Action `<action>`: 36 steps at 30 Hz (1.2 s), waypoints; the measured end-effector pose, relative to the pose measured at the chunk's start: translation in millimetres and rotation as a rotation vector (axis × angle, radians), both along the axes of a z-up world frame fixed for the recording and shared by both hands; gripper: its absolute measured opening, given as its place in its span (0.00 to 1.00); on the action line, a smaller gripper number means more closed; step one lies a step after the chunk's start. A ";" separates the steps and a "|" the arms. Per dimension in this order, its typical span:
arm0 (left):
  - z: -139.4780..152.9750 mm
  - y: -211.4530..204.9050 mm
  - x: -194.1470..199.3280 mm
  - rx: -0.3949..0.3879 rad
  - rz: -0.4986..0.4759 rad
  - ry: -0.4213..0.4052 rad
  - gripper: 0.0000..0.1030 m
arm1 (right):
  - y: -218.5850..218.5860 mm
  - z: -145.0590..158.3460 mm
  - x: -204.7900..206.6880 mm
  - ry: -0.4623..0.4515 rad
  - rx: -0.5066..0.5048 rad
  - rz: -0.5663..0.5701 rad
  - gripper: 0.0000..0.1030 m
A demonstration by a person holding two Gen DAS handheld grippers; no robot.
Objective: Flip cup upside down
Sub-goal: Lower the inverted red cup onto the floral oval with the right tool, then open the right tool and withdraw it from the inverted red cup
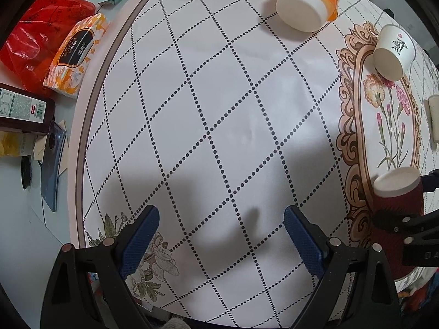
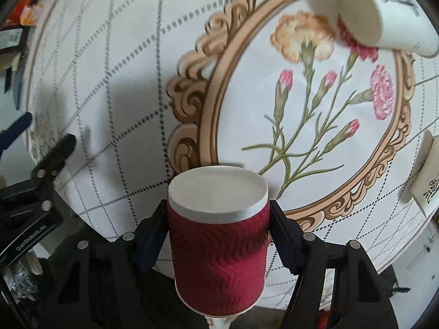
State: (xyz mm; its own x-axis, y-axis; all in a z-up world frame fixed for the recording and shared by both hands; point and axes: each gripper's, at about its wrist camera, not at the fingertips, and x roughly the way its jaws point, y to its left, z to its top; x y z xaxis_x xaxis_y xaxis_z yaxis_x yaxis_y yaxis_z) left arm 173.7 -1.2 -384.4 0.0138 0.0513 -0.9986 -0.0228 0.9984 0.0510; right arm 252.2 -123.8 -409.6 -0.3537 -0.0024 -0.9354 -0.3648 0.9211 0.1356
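A dark red ripple paper cup (image 2: 219, 257) is held between the fingers of my right gripper (image 2: 218, 235), which is shut on its sides. Its white flat bottom faces away from the camera, toward the table. The same cup shows in the left wrist view (image 1: 397, 197) at the right edge, with the right gripper's black frame below it. My left gripper (image 1: 221, 235) is open and empty above the white tablecloth (image 1: 219, 109), its blue pads (image 1: 141, 244) wide apart.
An orange cup (image 1: 307, 0) and a white cup with black writing (image 1: 392, 52) lie on their sides at the far side; the white one also shows in the right wrist view (image 2: 384, 19). Another white cup (image 2: 428, 181) lies at the right. A tissue pack (image 1: 74, 52), red bag (image 1: 35, 38) and phone (image 1: 52, 164) sit left.
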 end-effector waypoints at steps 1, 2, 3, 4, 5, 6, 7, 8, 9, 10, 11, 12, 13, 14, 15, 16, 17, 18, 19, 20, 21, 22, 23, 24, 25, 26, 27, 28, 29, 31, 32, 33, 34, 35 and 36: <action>0.8 0.4 1.0 -0.006 0.003 0.001 0.90 | -1.9 6.9 0.2 -0.022 0.012 -0.012 0.69; 1.7 1.9 2.6 -0.015 0.005 0.003 0.90 | -5.3 15.1 2.0 -0.057 0.028 -0.032 0.69; 2.7 3.8 3.8 -0.021 0.008 0.005 0.90 | -8.3 21.5 2.9 -0.084 0.038 -0.048 0.69; 3.6 5.9 5.2 -0.028 0.011 0.009 0.90 | -12.2 29.1 4.0 -0.120 0.050 -0.067 0.69; 4.3 7.6 6.5 -0.036 0.013 0.012 0.91 | -15.7 34.3 4.8 -0.145 0.058 -0.085 0.69; 5.2 9.1 7.7 -0.043 0.015 0.014 0.90 | -22.2 42.8 6.5 -0.185 0.067 -0.112 0.69; 6.8 10.7 9.3 -0.047 0.016 0.014 0.90 | -27.3 50.6 7.3 -0.226 0.077 -0.130 0.69; 7.9 11.3 10.7 -0.047 0.016 0.013 0.90 | -32.2 58.5 7.9 -0.273 0.085 -0.148 0.69; 9.5 12.2 12.2 -0.048 0.016 0.011 0.90 | -37.1 67.0 7.3 -0.332 0.094 -0.172 0.69; 11.6 13.2 13.7 -0.049 0.015 0.007 0.90 | -42.6 74.8 6.7 -0.390 0.106 -0.201 0.69; 13.2 13.7 14.7 -0.049 0.013 0.005 0.90 | -46.2 80.3 5.5 -0.433 0.115 -0.224 0.69; 14.5 13.4 16.5 -0.048 0.011 0.004 0.90 | -50.9 86.5 3.2 -0.495 0.132 -0.256 0.69; 15.6 12.9 18.7 -0.048 0.007 0.002 0.90 | -54.9 91.1 0.8 -0.553 0.146 -0.283 0.69; 16.2 12.7 20.5 -0.048 0.005 0.001 0.90 | -56.3 93.3 -4.0 -0.594 0.156 -0.304 0.69; 17.1 12.7 21.7 -0.049 0.003 -0.001 0.90 | -59.6 96.3 -7.3 -0.651 0.173 -0.331 0.69; 17.5 13.3 22.4 -0.052 0.002 -0.001 0.90 | -61.0 98.0 -10.7 -0.706 0.179 -0.344 0.69; 17.7 13.8 23.3 -0.055 0.001 0.000 0.90 | -61.5 101.1 -10.2 -0.741 0.181 -0.352 0.69; 17.3 8.1 27.6 -0.055 0.000 0.002 0.90 | -62.3 101.9 -14.1 -0.785 0.194 -0.361 0.69; 17.4 8.2 27.9 -0.056 -0.002 0.003 0.90 | -60.6 100.4 -18.6 -0.817 0.193 -0.363 0.69; 17.7 8.2 27.9 -0.054 -0.004 0.003 0.90 | -60.0 98.9 -22.9 -0.843 0.190 -0.363 0.69; 14.6 2.1 28.2 -0.052 -0.007 0.002 0.90 | -61.2 96.1 -27.0 -0.859 0.199 -0.371 0.69; 13.9 -1.0 26.9 -0.051 -0.012 0.000 0.90 | -60.0 93.3 -32.7 -0.868 0.196 -0.379 0.69; 13.0 -3.7 25.3 -0.049 -0.016 -0.001 0.90 | -61.6 91.1 -37.4 -0.877 0.196 -0.386 0.69; 15.4 -10.8 23.2 -0.046 -0.020 -0.002 0.90 | -59.5 87.3 -46.3 -0.905 0.202 -0.384 0.69; 15.5 -12.7 21.7 -0.043 -0.025 -0.001 0.90 | -59.0 86.7 -49.7 -0.915 0.205 -0.383 0.69; 15.6 -14.2 20.5 -0.041 -0.028 0.000 0.90 | -60.3 87.5 -53.4 -0.920 0.206 -0.381 0.70; 15.6 -16.7 19.1 -0.039 -0.029 -0.001 0.90 | -59.3 87.5 -57.9 -0.922 0.204 -0.375 0.70; 15.8 -18.4 18.0 -0.038 -0.031 -0.002 0.90 | -59.3 88.4 -62.2 -0.923 0.201 -0.363 0.70; 15.6 -19.7 17.3 -0.036 -0.032 -0.002 0.90 | -58.2 87.2 -65.9 -0.923 0.199 -0.354 0.70; 15.9 -23.4 13.5 -0.033 -0.032 -0.004 0.90 | -59.1 86.2 -73.5 -0.907 0.199 -0.351 0.70; 15.6 -25.8 9.8 -0.030 -0.031 -0.006 0.90 | -59.7 85.6 -76.0 -0.898 0.199 -0.351 0.70; 15.3 -27.8 7.2 -0.028 -0.031 -0.007 0.90 | -60.0 84.5 -77.8 -0.887 0.200 -0.348 0.70; 16.0 -29.4 5.6 -0.024 -0.031 -0.010 0.90 | -59.8 83.8 -79.2 -0.882 0.194 -0.342 0.70; 17.1 -32.4 2.3 -0.022 -0.030 -0.011 0.90 | -59.7 83.2 -81.4 -0.877 0.185 -0.336 0.70; 18.2 -33.8 0.7 -0.019 -0.027 -0.013 0.90 | -59.8 82.7 -83.0 -0.871 0.188 -0.332 0.70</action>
